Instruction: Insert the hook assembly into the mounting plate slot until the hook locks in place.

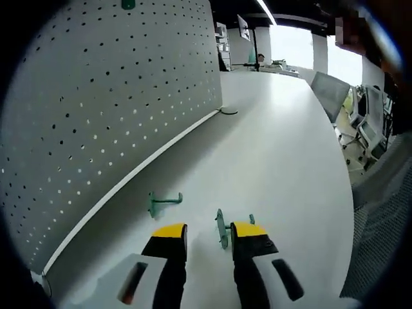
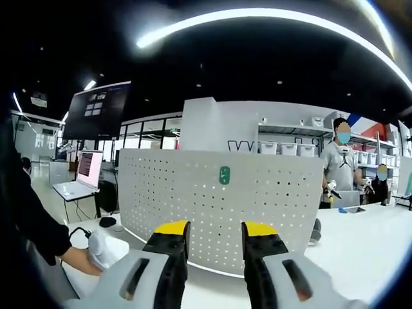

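A white tabletop [image 1: 277, 148] stretches away toward bright windows. In the right gripper view an open laptop [image 2: 82, 175] sits on a small stand at left, a dark wall screen [image 2: 98, 110] hangs above it, and shelves with white bins [image 2: 290, 147] line the back wall, near two standing people.

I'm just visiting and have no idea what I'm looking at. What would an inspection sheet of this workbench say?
Surface: white table, mostly bare.
Job's things: upright grey pegboard; one green hook already on it; two green hooks lie on the table, the far hook and the near hook by the left gripper.
Clutter: small round disc at the pegboard's foot.
Grippers: left open, empty; right gripper open, empty, facing the pegboard.
Cables: nothing seen.
Surroundings: laptop, shelves, people.
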`<action>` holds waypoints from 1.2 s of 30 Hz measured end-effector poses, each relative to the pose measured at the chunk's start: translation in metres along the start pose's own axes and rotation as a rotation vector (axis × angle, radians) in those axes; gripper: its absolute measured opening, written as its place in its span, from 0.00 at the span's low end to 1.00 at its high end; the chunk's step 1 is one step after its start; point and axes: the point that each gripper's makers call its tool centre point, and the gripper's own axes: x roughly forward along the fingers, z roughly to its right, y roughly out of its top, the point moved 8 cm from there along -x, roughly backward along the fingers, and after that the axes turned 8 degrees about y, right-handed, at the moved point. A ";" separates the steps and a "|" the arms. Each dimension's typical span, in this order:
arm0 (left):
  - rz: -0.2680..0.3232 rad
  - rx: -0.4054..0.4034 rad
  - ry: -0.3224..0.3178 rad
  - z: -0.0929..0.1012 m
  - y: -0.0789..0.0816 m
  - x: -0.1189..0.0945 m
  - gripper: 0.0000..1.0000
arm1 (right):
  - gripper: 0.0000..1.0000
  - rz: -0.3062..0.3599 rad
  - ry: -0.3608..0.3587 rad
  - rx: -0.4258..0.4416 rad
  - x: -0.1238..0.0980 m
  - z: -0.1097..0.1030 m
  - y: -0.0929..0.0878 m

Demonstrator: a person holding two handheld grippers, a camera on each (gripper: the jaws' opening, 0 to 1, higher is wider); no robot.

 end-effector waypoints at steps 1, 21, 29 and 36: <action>0.002 0.006 -0.003 0.002 0.001 0.001 0.25 | 0.30 0.000 0.000 0.000 0.000 0.000 0.000; -0.037 0.135 -0.019 0.010 0.002 0.017 0.02 | 0.29 -0.028 -0.010 -0.006 -0.003 -0.001 -0.006; -0.026 0.110 -0.011 0.004 0.004 0.010 0.02 | 0.29 -0.033 -0.001 -0.013 -0.002 -0.005 -0.005; 0.042 0.036 0.017 -0.007 0.017 -0.007 0.02 | 0.29 -0.029 0.020 -0.032 0.000 -0.012 0.002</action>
